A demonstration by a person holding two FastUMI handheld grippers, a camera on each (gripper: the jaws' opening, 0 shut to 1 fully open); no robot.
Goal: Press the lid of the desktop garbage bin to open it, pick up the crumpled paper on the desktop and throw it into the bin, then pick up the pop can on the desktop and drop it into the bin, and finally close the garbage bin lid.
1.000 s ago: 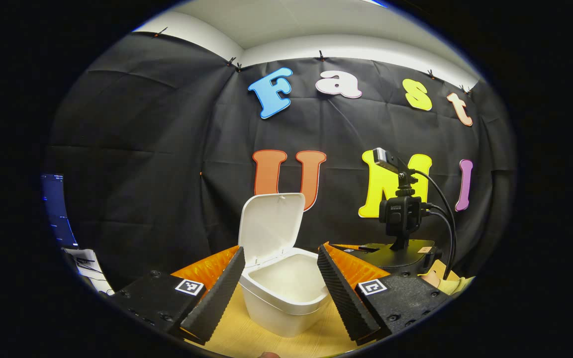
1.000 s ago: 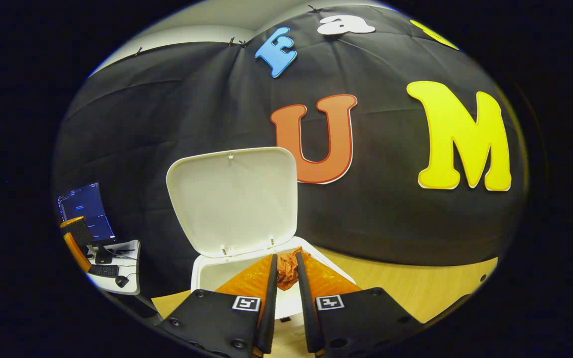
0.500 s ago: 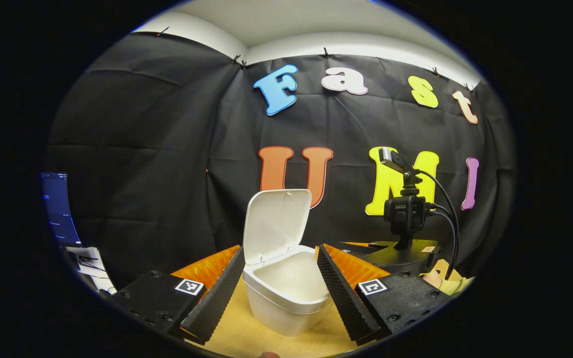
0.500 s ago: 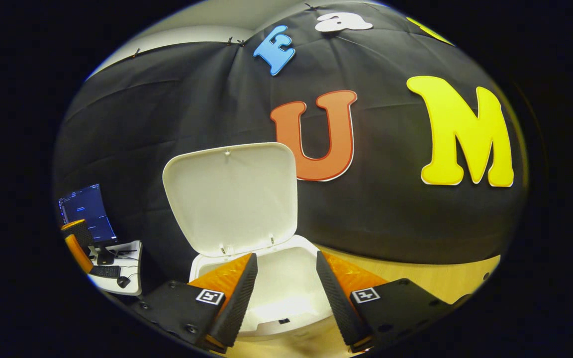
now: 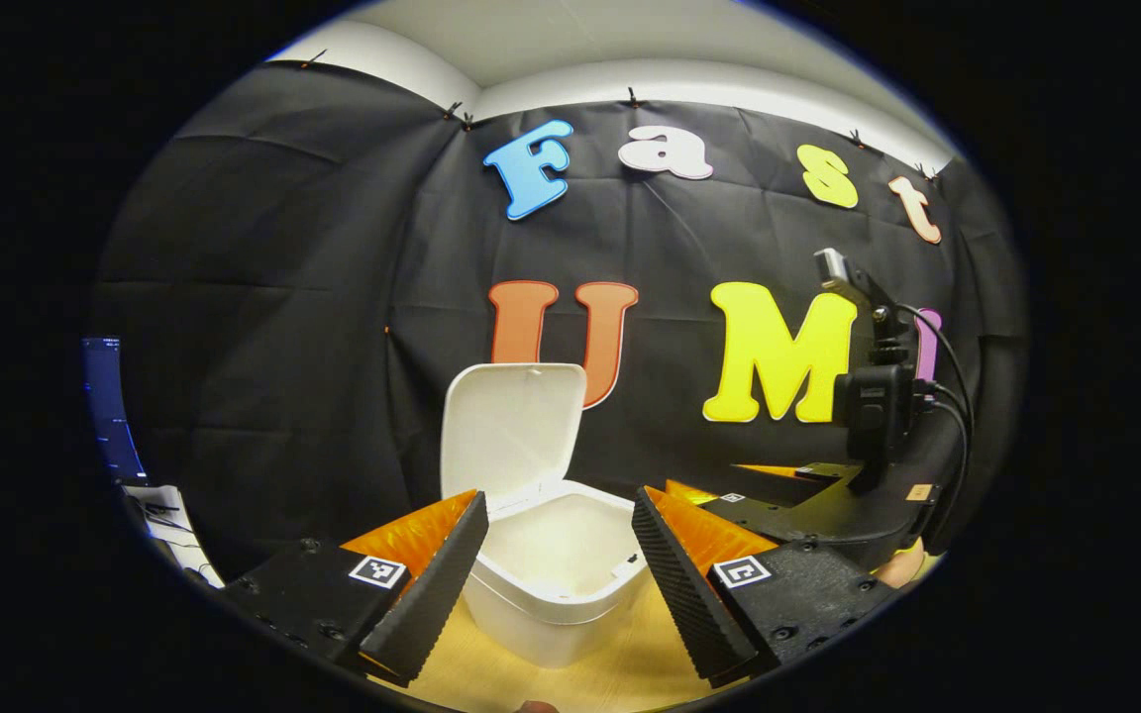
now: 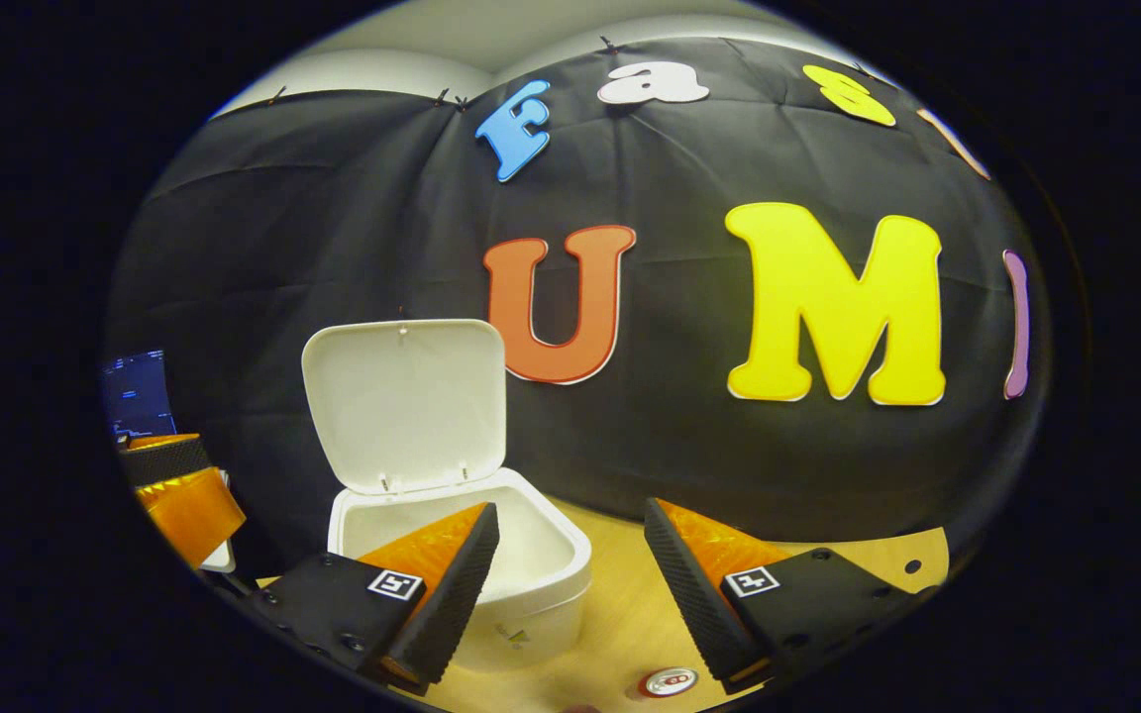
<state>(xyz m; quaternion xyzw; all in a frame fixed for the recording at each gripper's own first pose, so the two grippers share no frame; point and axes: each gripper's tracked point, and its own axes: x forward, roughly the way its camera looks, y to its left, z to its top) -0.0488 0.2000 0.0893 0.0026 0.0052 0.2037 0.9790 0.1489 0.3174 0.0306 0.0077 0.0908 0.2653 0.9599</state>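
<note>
The white desktop bin (image 5: 556, 584) stands on the wooden table with its lid (image 5: 514, 428) raised upright. My left gripper (image 5: 559, 495) hovers in front of it, open, with nothing between its fingers. In the right gripper view the bin (image 6: 531, 584) sits at lower left, lid (image 6: 402, 401) up, and my right gripper (image 6: 570, 507) is open and empty just to the bin's right. The pop can (image 6: 670, 681) shows its top at the bottom edge, near the right finger. The bin's floor is hidden behind its rim.
The right gripper's body (image 5: 828, 505) with its camera mount (image 5: 878, 406) and cables stands right of the bin. The left gripper (image 6: 179, 485) shows at the far left. Bare wooden tabletop (image 6: 620, 594) stretches right of the bin to the black wall.
My right gripper was shut on orange crumpled paper over the bin; it opened, let the paper go and drew back to the right. The can came into view.
</note>
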